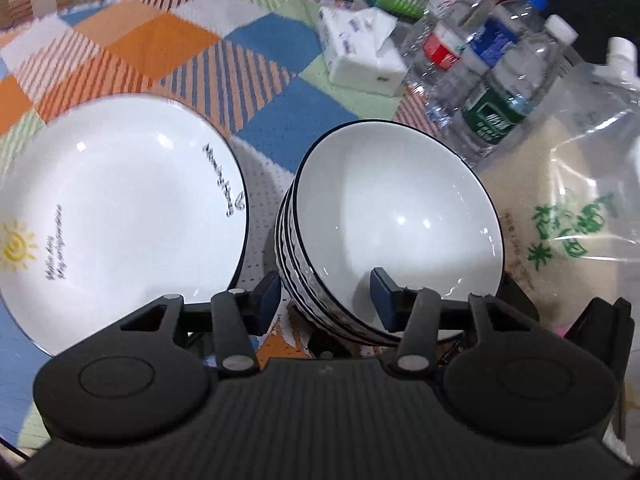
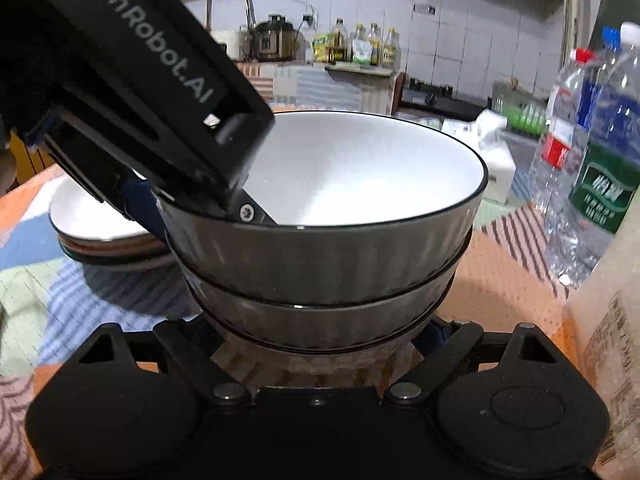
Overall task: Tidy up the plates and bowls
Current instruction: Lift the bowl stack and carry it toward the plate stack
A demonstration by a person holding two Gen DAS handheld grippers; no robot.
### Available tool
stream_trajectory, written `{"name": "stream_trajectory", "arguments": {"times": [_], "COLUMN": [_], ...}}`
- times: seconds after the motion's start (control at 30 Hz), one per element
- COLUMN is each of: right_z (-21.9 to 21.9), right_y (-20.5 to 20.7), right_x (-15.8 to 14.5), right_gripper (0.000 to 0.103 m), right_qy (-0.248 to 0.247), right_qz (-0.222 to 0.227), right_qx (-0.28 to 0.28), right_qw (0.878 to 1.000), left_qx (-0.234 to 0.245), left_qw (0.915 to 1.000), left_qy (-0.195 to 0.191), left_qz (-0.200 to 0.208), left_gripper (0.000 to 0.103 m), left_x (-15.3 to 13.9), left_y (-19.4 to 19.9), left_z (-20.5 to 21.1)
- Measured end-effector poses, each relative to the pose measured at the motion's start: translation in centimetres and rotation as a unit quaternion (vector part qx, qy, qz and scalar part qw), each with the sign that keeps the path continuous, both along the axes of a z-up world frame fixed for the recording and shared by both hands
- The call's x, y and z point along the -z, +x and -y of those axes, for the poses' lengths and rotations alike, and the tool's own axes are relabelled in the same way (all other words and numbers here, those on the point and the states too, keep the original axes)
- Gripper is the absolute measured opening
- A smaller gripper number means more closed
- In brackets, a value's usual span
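Observation:
A stack of white bowls with black rims and ribbed grey sides (image 1: 400, 216) stands on the patterned cloth; it also fills the right wrist view (image 2: 332, 240). My left gripper (image 1: 324, 300) straddles the near rim of the top bowl, one blue pad inside (image 1: 386, 294) and one outside (image 1: 268, 294), with a gap still showing. It appears from above in the right wrist view (image 2: 192, 192). A stack of white plates (image 1: 116, 216) lies to the left, also in the right wrist view (image 2: 96, 220). My right gripper (image 2: 324, 328) is spread wide around the base of the bowl stack; its fingertips are hidden behind it.
Several plastic water bottles (image 1: 496, 80) and a tissue pack (image 1: 360, 52) stand behind the bowls. A clear bag of rice (image 1: 568, 208) lies to the right, close to the bowls. The bottles (image 2: 592, 152) crowd the right side in the right wrist view.

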State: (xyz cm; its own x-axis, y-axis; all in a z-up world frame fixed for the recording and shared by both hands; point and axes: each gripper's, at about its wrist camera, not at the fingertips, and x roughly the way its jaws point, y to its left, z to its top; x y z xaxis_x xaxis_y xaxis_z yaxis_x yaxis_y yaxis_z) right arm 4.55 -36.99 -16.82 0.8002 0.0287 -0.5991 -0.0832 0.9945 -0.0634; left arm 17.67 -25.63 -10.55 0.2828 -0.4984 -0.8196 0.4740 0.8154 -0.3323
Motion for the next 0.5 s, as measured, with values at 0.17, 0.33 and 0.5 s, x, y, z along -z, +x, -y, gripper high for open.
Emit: {"name": "stream_trajectory", "arguments": {"times": [0.17, 0.33, 0.5], "right_z": [-1.5, -3.6, -6.6], "right_y": [-0.7, 0.0, 1.8], "right_x": [-2.7, -6.2, -8.3], "right_gripper": [0.094, 0.094, 0.094], "right_qy": [-0.013, -0.025, -0.022], "right_qz": [0.033, 0.06, 0.069], "right_qx": [-0.01, -0.032, -0.058], "right_qw": [0.999, 0.997, 0.996], "left_qx": [0.009, -0.001, -0.02], "left_qw": [0.9997, 0.9993, 0.9982], "left_qy": [0.013, 0.004, 0.018], "left_qz": [0.017, 0.038, 0.054], "left_gripper": [0.045, 0.045, 0.045], "left_x": [-4.0, -7.8, -9.7], "left_y": [-0.2, 0.3, 1.1], "left_z": [-1.4, -4.5, -7.7]}}
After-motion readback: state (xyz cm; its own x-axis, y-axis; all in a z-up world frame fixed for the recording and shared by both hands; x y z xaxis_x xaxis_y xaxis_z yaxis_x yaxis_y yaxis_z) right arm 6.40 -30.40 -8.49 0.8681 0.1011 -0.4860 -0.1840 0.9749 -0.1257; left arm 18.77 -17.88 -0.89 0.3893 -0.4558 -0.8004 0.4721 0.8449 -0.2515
